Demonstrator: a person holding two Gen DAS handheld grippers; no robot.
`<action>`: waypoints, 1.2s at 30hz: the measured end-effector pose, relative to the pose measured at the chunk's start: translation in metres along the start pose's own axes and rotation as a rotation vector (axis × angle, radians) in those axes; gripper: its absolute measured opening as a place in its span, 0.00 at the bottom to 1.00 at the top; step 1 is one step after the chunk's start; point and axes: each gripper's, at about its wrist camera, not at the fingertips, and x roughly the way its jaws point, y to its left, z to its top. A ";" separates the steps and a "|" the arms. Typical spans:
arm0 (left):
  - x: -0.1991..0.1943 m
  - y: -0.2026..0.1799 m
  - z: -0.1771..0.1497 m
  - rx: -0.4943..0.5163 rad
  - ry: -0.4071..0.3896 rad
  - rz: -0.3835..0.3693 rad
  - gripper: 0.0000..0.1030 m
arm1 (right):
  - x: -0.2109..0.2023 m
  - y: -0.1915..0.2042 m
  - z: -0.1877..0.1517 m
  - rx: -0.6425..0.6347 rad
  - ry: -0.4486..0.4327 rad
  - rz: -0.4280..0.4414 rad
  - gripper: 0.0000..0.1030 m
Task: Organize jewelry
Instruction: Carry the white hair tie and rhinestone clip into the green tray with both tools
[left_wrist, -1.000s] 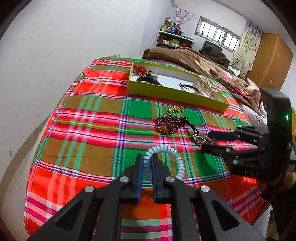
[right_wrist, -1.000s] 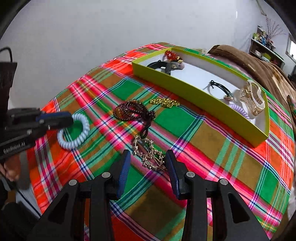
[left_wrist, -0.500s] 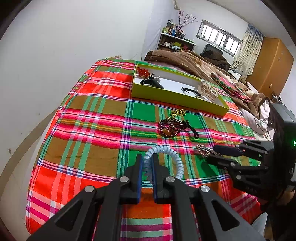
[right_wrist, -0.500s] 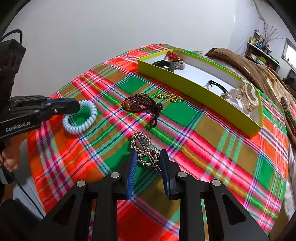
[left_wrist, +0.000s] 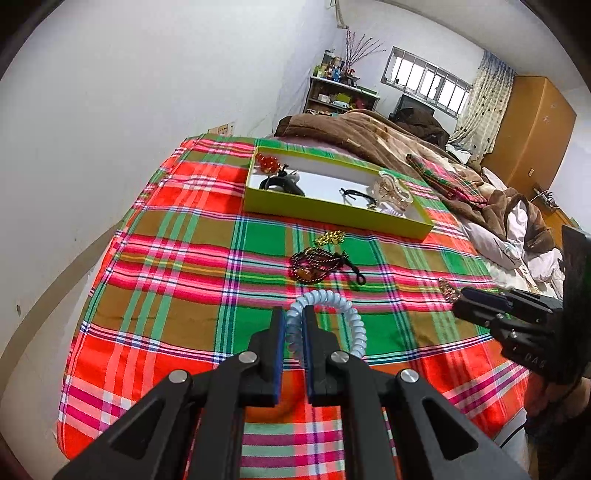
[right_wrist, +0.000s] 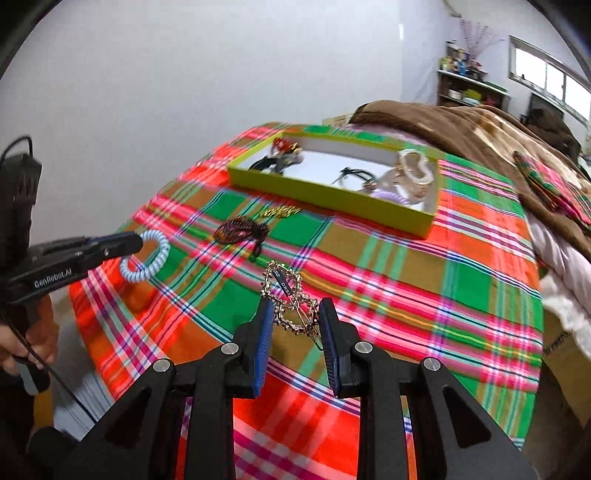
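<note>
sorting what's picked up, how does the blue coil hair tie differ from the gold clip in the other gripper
The blue coil hair tie is a smooth pale plastic spiral ring; the gold clip is an angular, studded metal frame. The left gripper pinches the tie's rim with narrow jaws; the right gripper spans the clip with wider jaws. Both are gripped.

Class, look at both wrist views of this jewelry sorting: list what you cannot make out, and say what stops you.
- Right wrist view: the lilac coil in the green box is half hidden by the near wall.
- Left wrist view: the gold hair clip is mostly covered by the right gripper.
- Right wrist view: the box's contents are blurred.
- Both views: the shelf items are too small.
</note>
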 end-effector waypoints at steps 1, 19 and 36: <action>-0.002 -0.001 0.001 0.001 -0.005 0.001 0.09 | -0.003 -0.001 0.000 0.004 -0.005 -0.002 0.25; 0.008 -0.009 0.033 0.003 -0.039 -0.013 0.09 | -0.005 -0.014 0.029 0.024 -0.058 -0.026 0.25; 0.063 -0.008 0.109 0.044 -0.050 -0.017 0.09 | 0.046 -0.038 0.093 0.024 -0.065 -0.061 0.25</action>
